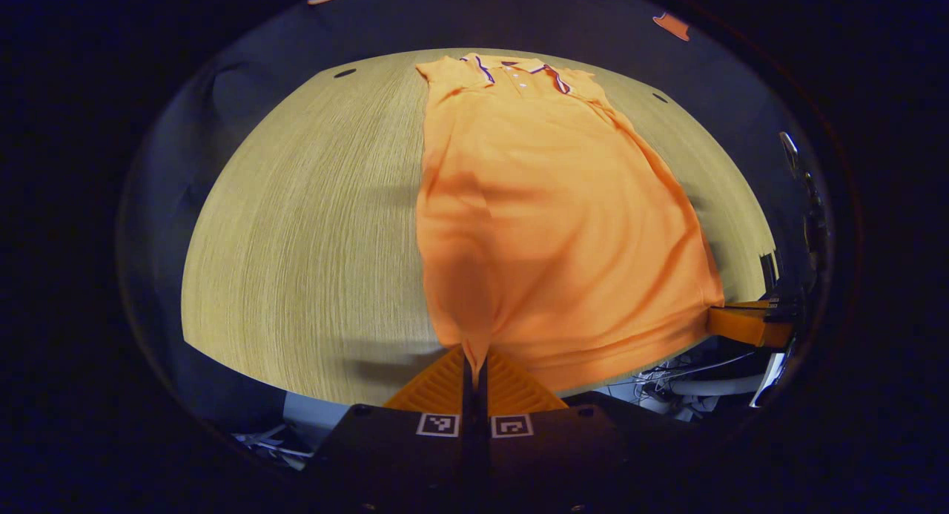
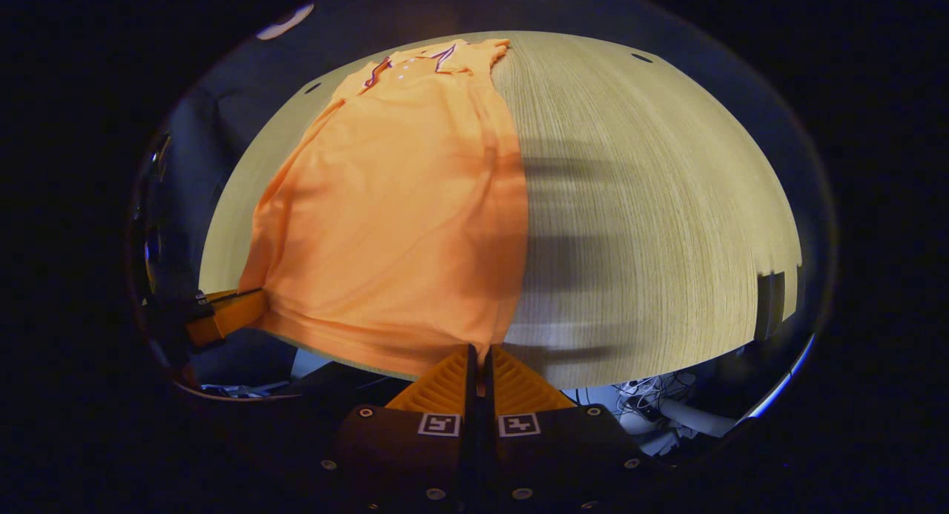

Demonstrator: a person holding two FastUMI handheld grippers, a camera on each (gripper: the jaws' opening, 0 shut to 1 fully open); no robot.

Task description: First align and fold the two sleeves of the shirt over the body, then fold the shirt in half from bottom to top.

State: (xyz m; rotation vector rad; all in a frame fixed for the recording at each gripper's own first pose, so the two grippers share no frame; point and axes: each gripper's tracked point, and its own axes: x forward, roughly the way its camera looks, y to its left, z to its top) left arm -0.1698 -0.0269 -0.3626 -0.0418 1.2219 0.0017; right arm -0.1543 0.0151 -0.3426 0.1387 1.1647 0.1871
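Jaws of both grippers [image 1: 474, 362] [image 2: 478, 362] pinch shirt [image 1: 549, 202] hem.

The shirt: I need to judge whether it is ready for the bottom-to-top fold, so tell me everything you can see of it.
The shirt is an orange polo of soft knit-looking fabric, with a striped collar and a buttoned placket at the far end. It lies lengthwise on the wooden table, narrowed to a long strip, sleeves apparently folded in. Its near hem is lifted off the table edge, slightly rippled. The left gripper pinches one bottom corner and the right gripper the other.
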